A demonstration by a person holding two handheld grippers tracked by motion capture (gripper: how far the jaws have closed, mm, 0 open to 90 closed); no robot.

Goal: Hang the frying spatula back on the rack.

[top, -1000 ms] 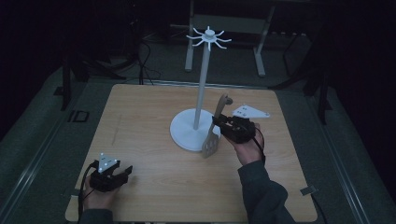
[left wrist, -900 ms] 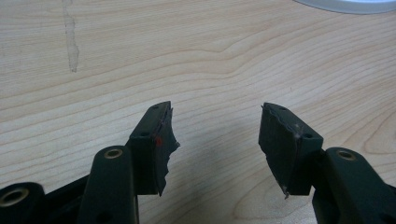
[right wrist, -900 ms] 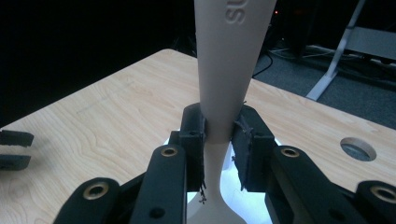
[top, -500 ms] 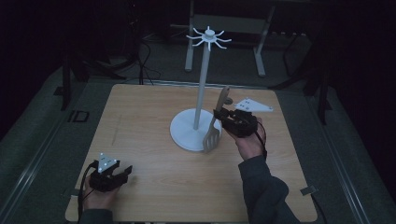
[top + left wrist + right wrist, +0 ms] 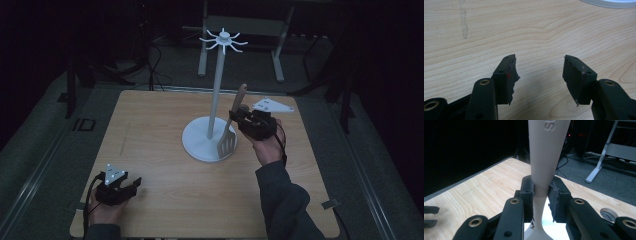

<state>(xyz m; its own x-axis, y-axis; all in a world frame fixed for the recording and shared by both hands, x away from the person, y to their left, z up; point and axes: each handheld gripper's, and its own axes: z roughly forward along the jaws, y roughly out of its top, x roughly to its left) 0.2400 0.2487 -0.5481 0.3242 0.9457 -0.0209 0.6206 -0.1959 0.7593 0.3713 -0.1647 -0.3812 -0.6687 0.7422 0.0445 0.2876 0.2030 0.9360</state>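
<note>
Holding a pale slotted spatula (image 5: 231,131) in my right gripper (image 5: 240,116) right now; the jaws are clamping its handle partway up, and in the right gripper view (image 5: 540,192) you can see the handle (image 5: 544,157) squeezed tight between both pads, widening above them with some raised lettering I can't read. The spatula is standing close to upright, handle tip tilting up and away, slotted blade hanging down over the right side of the white round base (image 5: 200,142) of the hook stand. Can't tell if the blade is actually touching the base or just hovering. The stand's pole (image 5: 215,95) is rising just left of the spatula, with a ring of little hooks (image 5: 223,40) on top. All of that is sitting around the middle of the wooden table (image 5: 160,125), slightly toward the far edge.

My left gripper (image 5: 131,188) is hanging out near the near left corner, resting low by the tabletop. Its jaws are spread wide with nothing between them, just bare wood grain (image 5: 539,50) in the left gripper view (image 5: 539,75), plus a sliver of the stand base (image 5: 609,3) at the top edge.
</note>
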